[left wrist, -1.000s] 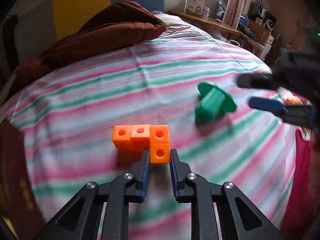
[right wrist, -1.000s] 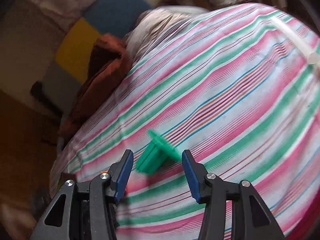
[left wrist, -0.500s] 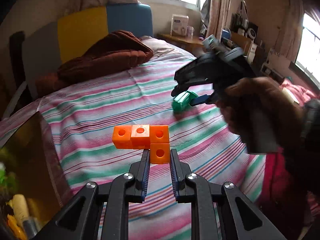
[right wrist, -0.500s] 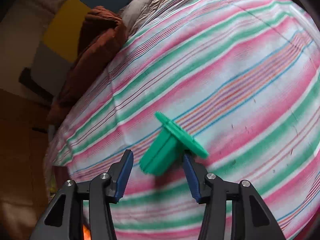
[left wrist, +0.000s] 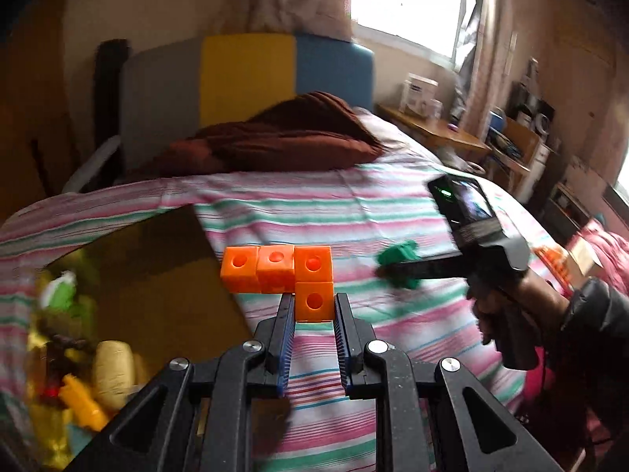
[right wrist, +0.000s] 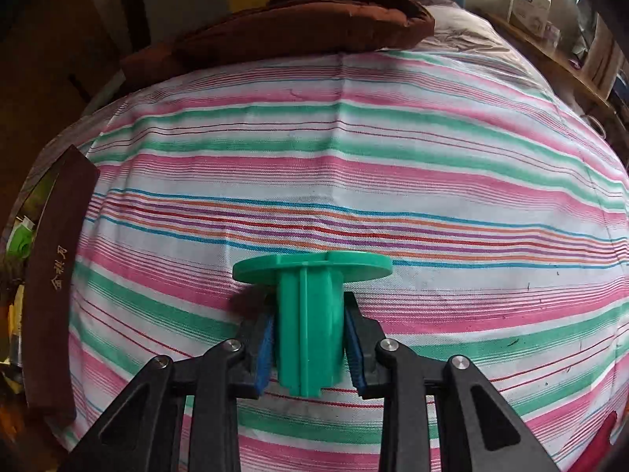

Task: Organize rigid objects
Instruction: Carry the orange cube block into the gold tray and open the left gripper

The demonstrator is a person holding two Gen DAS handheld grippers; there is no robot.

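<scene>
Above the striped bedsheet [right wrist: 393, 181], the right tool [right wrist: 308, 338] is clamped on the ribbed stem of the green flanged spool [right wrist: 306, 314], flange facing away. At the left tool [left wrist: 313, 314], both pads grip the lowest cube of the orange L-shaped block cluster [left wrist: 283, 271], held beside a brown box [left wrist: 165, 275] of toys.

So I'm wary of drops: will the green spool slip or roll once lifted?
The spool looks like rigid, probably light plastic. Its ribbed core sits between the right claw pads, so slipping seems unlikely. If released, its round flange could let it roll.
</scene>
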